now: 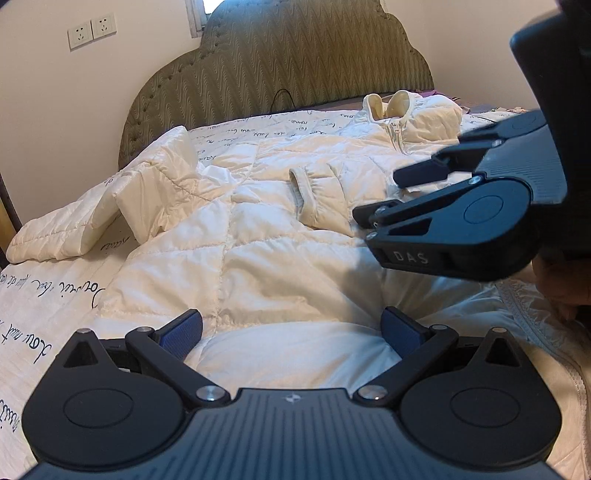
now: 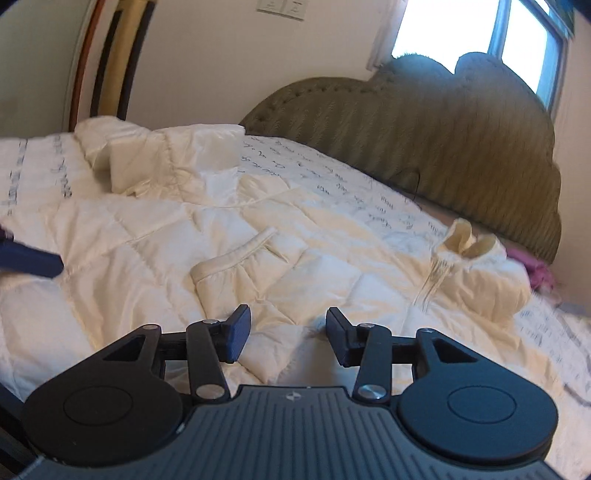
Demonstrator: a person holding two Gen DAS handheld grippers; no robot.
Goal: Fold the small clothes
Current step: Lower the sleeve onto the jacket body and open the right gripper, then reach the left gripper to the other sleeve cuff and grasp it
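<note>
A cream quilted jacket (image 1: 258, 221) lies spread across the middle of the bed (image 1: 44, 295), its collar (image 1: 388, 105) toward the upper right of the left wrist view, close under the headboard (image 1: 280, 62). One sleeve (image 1: 92, 218) runs out to the left edge of the frame, near the side of the bed; the other sleeve is folded across the chest, its gathered cuff (image 2: 236, 258) sitting at the centre of the right wrist view. The fabric is puffy, stitched in large diamonds, faintly shiny and creased, with a zip (image 1: 397, 136) below the collar. Under it is a white sheet printed with dark handwriting, bare along the left and toward the headboard. The headboard is olive green, padded, with a wavy weave and a scalloped top. The left tongs (image 1: 291, 332) stand wide over the jacket's lower hem, nothing between the pads. The right tongs (image 2: 288, 338) are about half apart just beside the folded sleeve, gripping nothing. Two wall sockets (image 1: 91, 31) sit at the upper left, and something pink (image 2: 535, 273) lies at the far right edge of the bed.
</note>
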